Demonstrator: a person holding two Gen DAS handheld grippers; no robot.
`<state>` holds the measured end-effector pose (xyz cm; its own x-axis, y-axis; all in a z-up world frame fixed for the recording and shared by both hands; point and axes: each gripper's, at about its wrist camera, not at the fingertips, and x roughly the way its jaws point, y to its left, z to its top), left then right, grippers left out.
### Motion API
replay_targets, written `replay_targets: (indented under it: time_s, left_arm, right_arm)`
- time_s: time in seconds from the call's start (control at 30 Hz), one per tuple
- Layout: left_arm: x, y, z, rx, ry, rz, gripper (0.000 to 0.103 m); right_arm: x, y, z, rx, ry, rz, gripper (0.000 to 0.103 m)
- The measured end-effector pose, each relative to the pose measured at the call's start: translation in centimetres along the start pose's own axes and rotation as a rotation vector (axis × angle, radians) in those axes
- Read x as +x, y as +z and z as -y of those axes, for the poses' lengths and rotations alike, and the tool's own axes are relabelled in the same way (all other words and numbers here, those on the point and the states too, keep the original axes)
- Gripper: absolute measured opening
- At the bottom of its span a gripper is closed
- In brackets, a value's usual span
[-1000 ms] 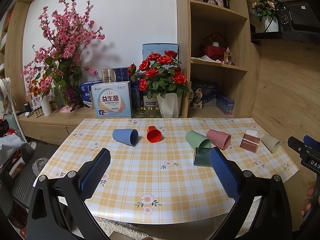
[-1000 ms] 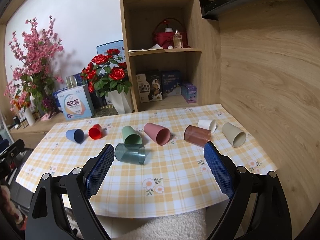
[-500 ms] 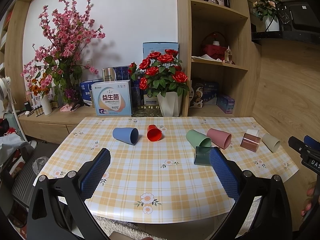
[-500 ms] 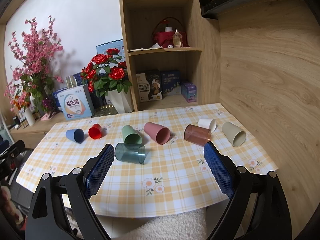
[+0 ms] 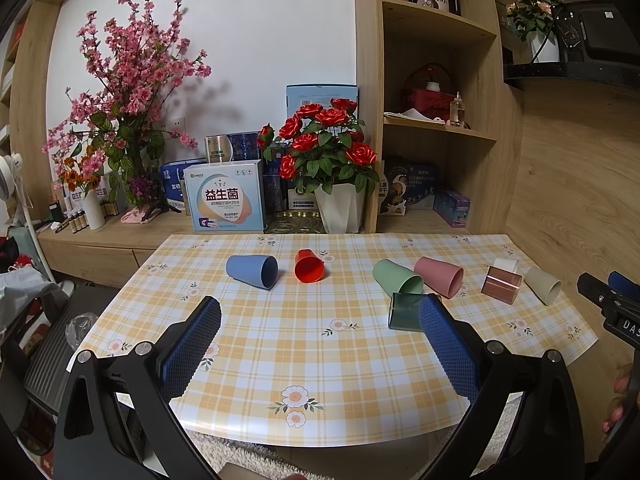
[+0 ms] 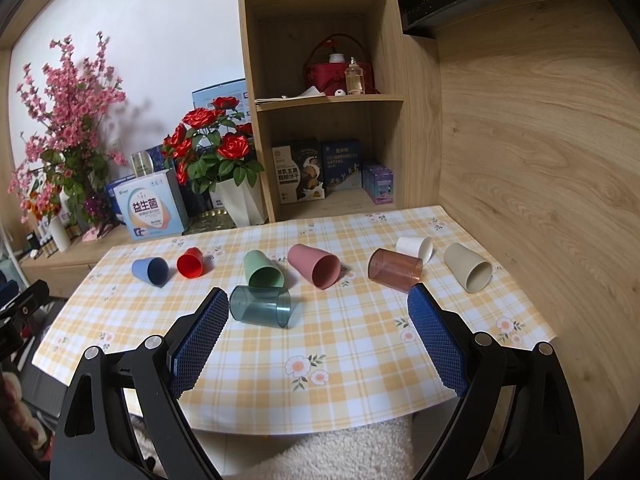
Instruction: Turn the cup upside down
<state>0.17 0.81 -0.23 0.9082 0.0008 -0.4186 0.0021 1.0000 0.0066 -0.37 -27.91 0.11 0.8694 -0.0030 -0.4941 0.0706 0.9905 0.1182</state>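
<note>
Several cups lie on their sides on the checked table [image 5: 320, 360]: blue cup [image 5: 251, 271], red cup [image 5: 309, 266], green cup [image 5: 397, 278], pink cup [image 5: 438, 276], clear teal cup [image 5: 405, 311], clear brown cup [image 5: 501, 284], white cup [image 5: 505, 264], beige cup [image 5: 542, 285]. The right wrist view shows them too: blue [image 6: 150, 270], red [image 6: 190, 263], green [image 6: 262, 269], pink [image 6: 314, 265], teal [image 6: 260, 305], brown [image 6: 394, 269], white [image 6: 414, 246], beige [image 6: 467, 266]. My left gripper [image 5: 319, 311] is open and empty above the near half of the table. My right gripper [image 6: 316, 303] is open and empty, also short of the cups.
A white pot of red roses [image 5: 340, 208], a boxed product [image 5: 228, 200] and a pink blossom arrangement [image 5: 128, 112] stand behind the table. A shelf unit [image 6: 320, 120] rises at the back. A wood wall [image 6: 540, 160] runs along the right.
</note>
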Motion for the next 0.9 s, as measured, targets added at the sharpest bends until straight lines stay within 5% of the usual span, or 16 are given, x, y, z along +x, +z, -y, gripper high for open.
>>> replay_targets:
  time_s: [0.37, 0.9]
  left_arm:
    - [0.1, -0.3, -0.2, -0.002, -0.001, -0.005, 0.097]
    - [4.3, -0.1, -1.6, 0.003, -0.106, -0.083, 0.097]
  right_arm:
    - [0.0, 0.0, 0.0, 0.001, -0.001, -0.002, 0.088]
    - [3.1, -1.7, 2.2, 0.058, 0.006, -0.060, 0.088]
